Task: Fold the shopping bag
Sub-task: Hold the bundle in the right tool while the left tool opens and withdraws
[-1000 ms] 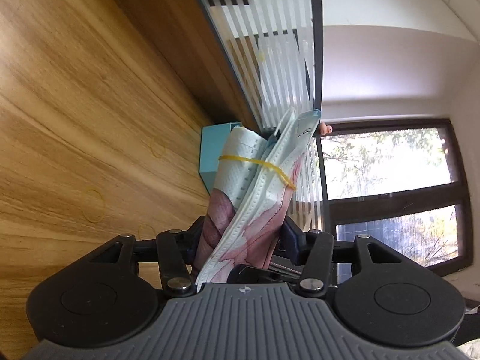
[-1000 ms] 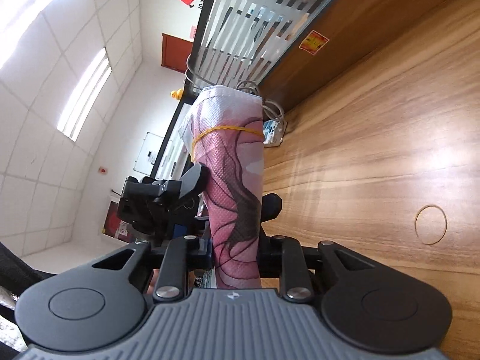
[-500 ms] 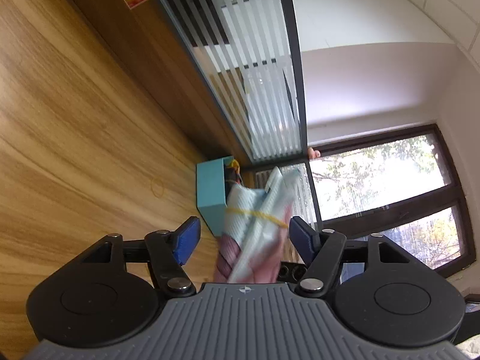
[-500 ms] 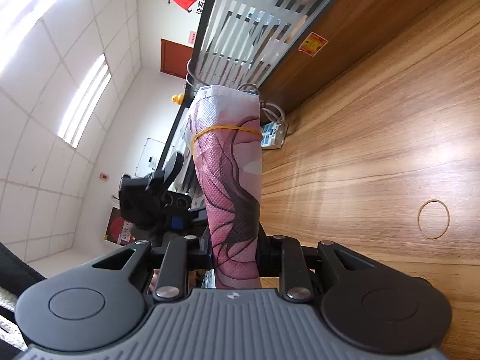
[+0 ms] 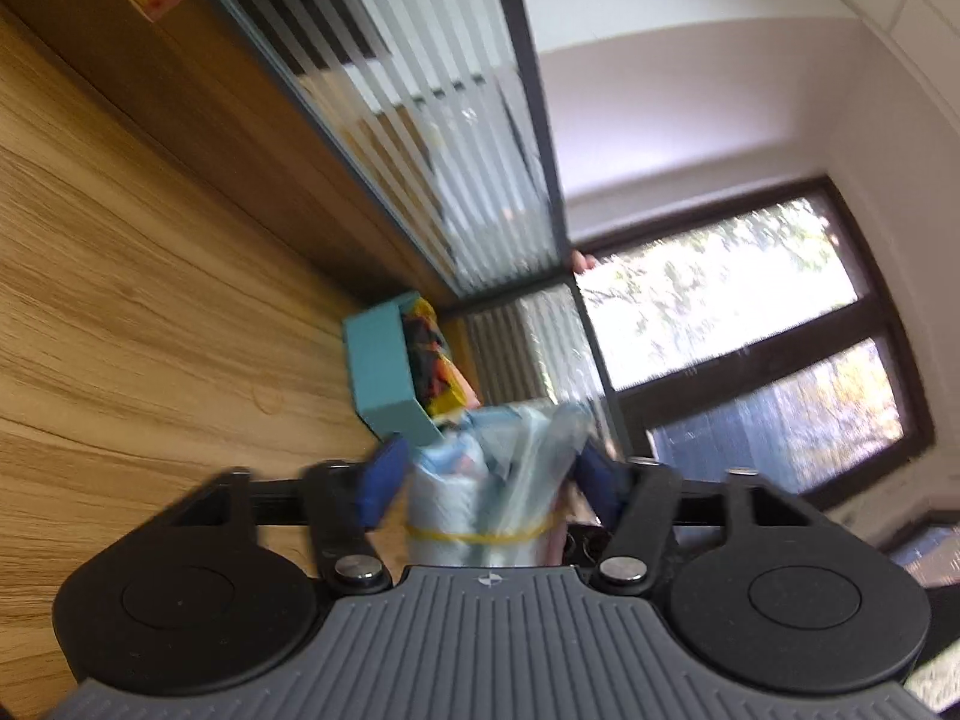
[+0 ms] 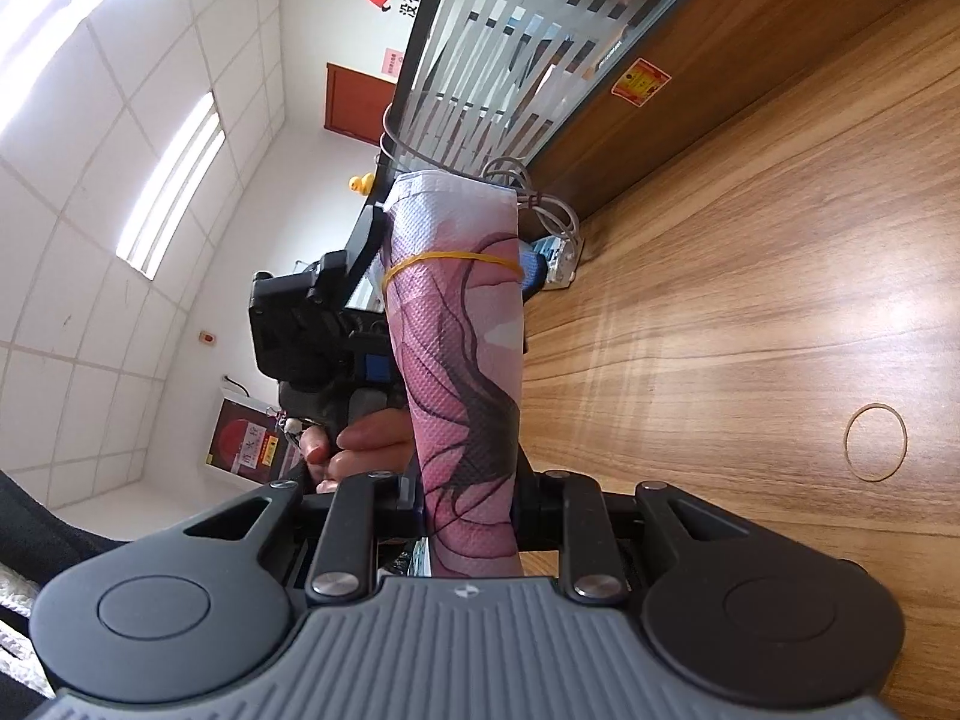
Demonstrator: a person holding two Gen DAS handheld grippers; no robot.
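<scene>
The folded shopping bag (image 6: 462, 360), pink with dark lines and bound by a yellow rubber band (image 6: 450, 257), stands upright with my right gripper (image 6: 471, 498) shut on its lower end. In the left wrist view the bag's pale banded end (image 5: 480, 480) sits between the blue pads (image 5: 384, 474) of my left gripper (image 5: 489, 471). Its jaws are closing around the bag with a thin gap on each side; the picture is blurred. A hand (image 6: 366, 438) holds the left gripper's black housing (image 6: 300, 324) beside the bag.
A loose rubber band (image 6: 875, 443) lies on the wooden table (image 6: 750, 300). A teal box (image 5: 384, 366) with colourful contents stands by the striped glass partition (image 5: 420, 120). A white cable and power strip (image 6: 558, 252) lie at the table's far edge.
My left gripper let go of the bag, opened wide, slid toward the bag's banded end and is narrowing again. The right gripper has kept its grip and place.
</scene>
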